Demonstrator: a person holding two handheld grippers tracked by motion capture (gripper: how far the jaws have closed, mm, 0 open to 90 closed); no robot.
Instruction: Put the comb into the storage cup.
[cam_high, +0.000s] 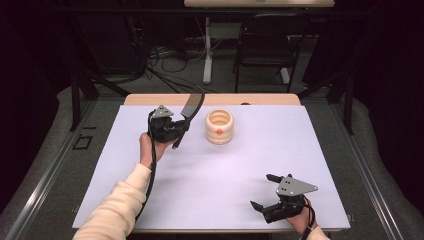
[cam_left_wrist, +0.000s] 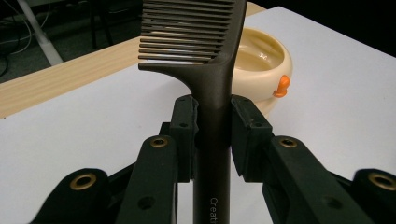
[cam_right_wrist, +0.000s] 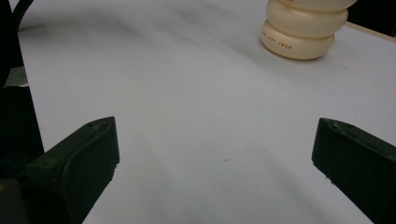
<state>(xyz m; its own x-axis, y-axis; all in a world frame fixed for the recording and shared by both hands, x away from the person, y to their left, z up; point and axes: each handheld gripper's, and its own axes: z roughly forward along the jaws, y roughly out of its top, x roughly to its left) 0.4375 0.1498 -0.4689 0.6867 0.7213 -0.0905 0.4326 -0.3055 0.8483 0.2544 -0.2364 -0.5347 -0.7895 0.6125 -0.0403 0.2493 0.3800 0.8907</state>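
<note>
at the far left of the white table (cam_high: 210, 200), the left gripper (cam_high: 176, 126) is raised off the surface, jaws clamped on the handle of a dark comb (cam_left_wrist: 212, 93). in the left gripper view the two pads press the handle from both sides, just below where the teeth begin; the teeth stand up and away from the hand. in the high view the comb (cam_high: 192, 106) leans up toward the far edge, its toothed end just left of the cream ribbed cup (cam_high: 219, 126).

the cup sits upright on the table, open mouth up, a small orange knob on its near side. comb and cup are near each other but apart; the comb is not over the mouth yet.

the right gripper (cam_high: 265, 192) rests low at the near right corner, jaws spread wide, nothing between them. in the right gripper view there is bare table between the jaws and the cup (cam_right_wrist: 303, 30) sits well off.

likely job: drop the comb into the cup.

risks, judged from here:
- grip sits high on a long handle; the comb may pivot between the pads on a quick swing.
- the cup looks light and nothing steadies it; a knock from the handle end on the rim could tip or slide it.
- a tilted release could leave the comb hung on the rim, then falling out.
</note>
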